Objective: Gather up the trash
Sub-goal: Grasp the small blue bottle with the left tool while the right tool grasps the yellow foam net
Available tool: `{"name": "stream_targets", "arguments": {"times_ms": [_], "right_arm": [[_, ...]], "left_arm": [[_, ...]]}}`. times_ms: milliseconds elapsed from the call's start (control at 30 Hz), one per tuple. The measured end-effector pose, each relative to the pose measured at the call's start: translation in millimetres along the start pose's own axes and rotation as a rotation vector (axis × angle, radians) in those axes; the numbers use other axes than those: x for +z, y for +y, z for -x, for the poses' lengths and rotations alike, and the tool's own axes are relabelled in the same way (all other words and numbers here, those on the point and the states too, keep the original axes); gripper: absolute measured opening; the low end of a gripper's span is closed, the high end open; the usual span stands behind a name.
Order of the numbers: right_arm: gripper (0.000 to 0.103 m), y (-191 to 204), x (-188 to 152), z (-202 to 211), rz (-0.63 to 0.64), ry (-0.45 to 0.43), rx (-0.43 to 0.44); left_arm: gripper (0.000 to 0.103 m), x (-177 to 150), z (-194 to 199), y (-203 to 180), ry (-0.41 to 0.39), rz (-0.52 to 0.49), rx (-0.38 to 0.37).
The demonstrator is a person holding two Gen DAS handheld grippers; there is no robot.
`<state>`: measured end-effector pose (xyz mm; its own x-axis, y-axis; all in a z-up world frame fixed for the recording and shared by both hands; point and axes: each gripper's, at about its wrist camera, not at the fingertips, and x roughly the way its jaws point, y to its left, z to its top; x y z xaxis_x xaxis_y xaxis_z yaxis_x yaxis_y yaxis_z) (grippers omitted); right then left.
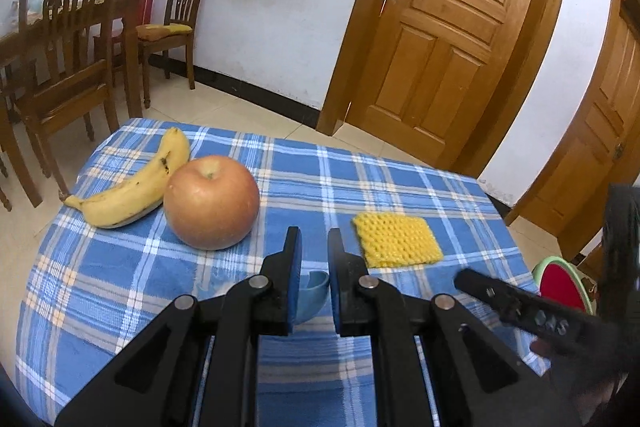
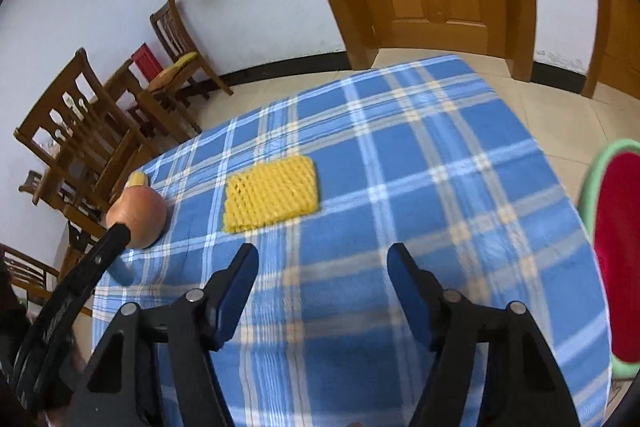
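The left tongs (image 1: 314,231) are nearly closed, a narrow gap between their blue pads, and a pale blue curved piece (image 1: 314,293), perhaps a small plastic scoop or cup, sits in that gap low down. Whether the pads truly pinch it or it merely lies on the cloth beneath them cannot be told from the left wrist view. The right tongs (image 2: 322,251) are spread wide with nothing between them, hovering over the blue plaid table (image 2: 460,147).

Taking the yellow foam fruit net (image 2: 270,193) as the landmark: it lies flat on the table, just ahead and a little left of the right tongs. The apple (image 1: 212,203) rests well to its left, with the banana (image 1: 132,187) touching the apple's far side. A red bin with a green rim (image 2: 616,247) stands off the table edge to the net's right.

The step in hand looks like gathering the loose litter, with the fruit probably left alone. The net seems the likely next pickup for the right tongs: that calls for a low approach, closing on one edge, since the net lies flat and soft, then a carry to the bin.
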<state>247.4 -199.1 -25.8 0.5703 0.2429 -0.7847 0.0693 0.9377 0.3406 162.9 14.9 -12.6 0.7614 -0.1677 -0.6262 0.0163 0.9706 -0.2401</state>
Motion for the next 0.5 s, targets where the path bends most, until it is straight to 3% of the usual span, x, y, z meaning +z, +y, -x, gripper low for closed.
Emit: {"name": "stream_targets", "arguments": {"times_ms": [100,267,367,500], "right_arm": [[0.058,5,8,-12,0.013,0.012,0.025],[0.052,11,17,-31,0.023,0.035,0.041],[0.049,12,18,-40,0.017,0.045,0.035],[0.038,10,19,-41,0.01,0.032,0.02]], "left_arm": [[0.012,-3,-4,-1,0.01,-0.012,0.003],[0.012,-2,-4,1,0.006,-0.002,0.001],[0.012,-2,-5,3,0.011,0.006,-0.001],[0.012,-3,-4,5,0.006,0.016,-0.005]]}}
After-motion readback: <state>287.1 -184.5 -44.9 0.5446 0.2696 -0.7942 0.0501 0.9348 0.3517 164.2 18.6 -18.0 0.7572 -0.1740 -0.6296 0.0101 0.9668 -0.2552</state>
